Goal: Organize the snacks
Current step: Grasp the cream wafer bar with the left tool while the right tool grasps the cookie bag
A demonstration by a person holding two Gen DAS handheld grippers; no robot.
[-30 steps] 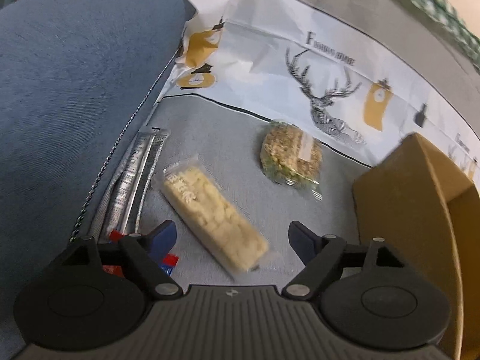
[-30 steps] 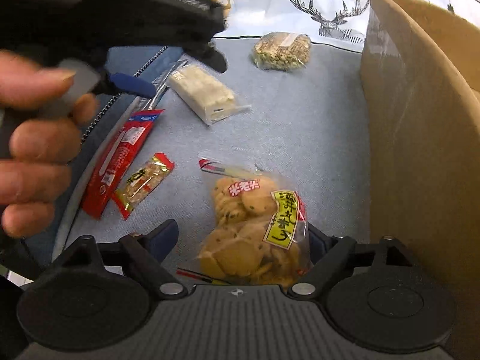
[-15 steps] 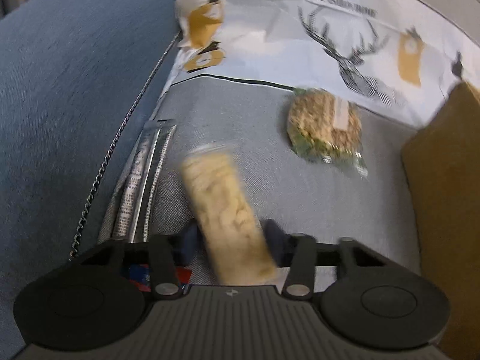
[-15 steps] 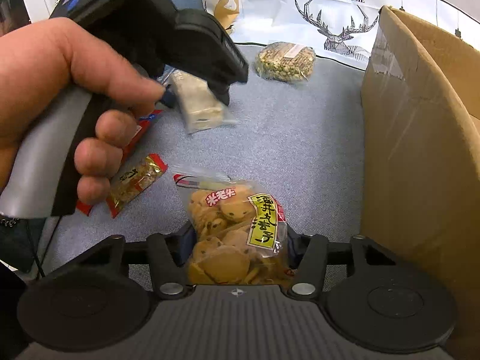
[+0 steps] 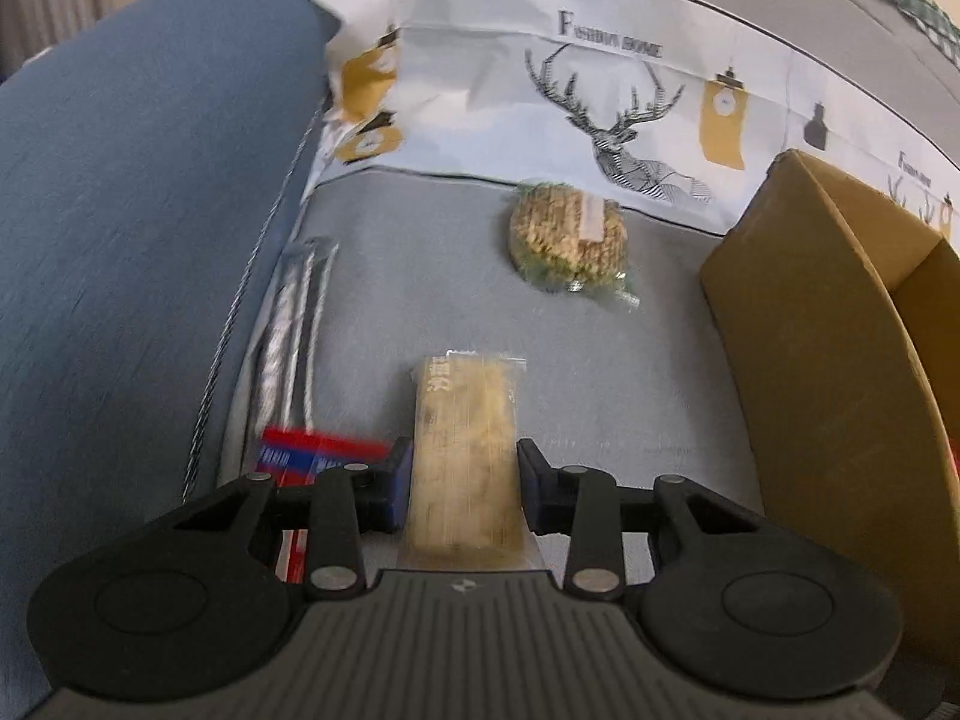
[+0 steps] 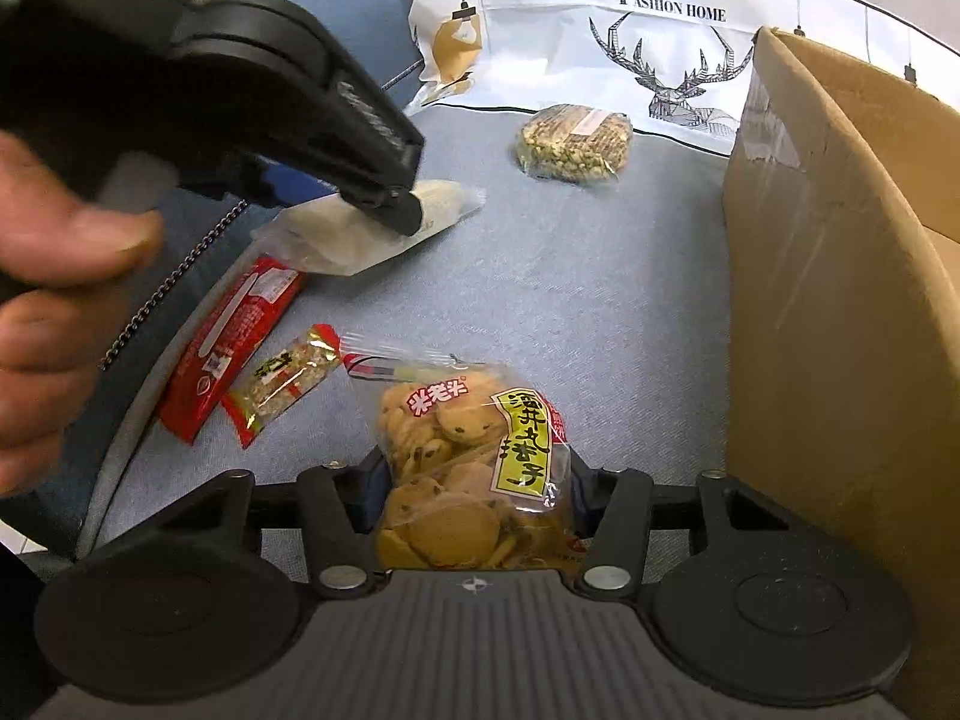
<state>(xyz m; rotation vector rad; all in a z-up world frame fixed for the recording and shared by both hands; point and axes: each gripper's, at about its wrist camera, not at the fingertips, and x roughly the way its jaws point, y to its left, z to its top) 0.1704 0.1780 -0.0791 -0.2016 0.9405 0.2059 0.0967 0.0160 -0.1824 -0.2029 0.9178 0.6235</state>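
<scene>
Left gripper (image 5: 463, 483): fingers (image 5: 397, 483) clamped on the pale rice-crisp bar (image 5: 465, 450), one pad on each long side. The bar runs straight out ahead between them, its far end past the fingertips; in the right wrist view it hangs clear of the grey cloth surface (image 6: 600, 276).

Right gripper (image 6: 471, 501): fingers (image 6: 585, 501) pressed against both sides of the cookie bag (image 6: 474, 468), clear wrap, yellow label. Most of the bag lies ahead of the fingertips.

Left of the right fingers, on the cloth: a red packet (image 6: 231, 339) and, just beside it, a small red-and-gold snack (image 6: 285, 381).

Ahead of the left fingers, well apart: a round green-and-tan snack pack (image 5: 567, 237). Ahead and to the left, silver stick packets (image 5: 294, 324) along the blue cushion (image 5: 132, 228).

Right of both grippers: open cardboard box (image 6: 840, 276), its wall near the cookie bag. A hand (image 6: 54, 312) grips the left tool's handle. Behind all, a white deer-print sheet (image 5: 600, 96).
</scene>
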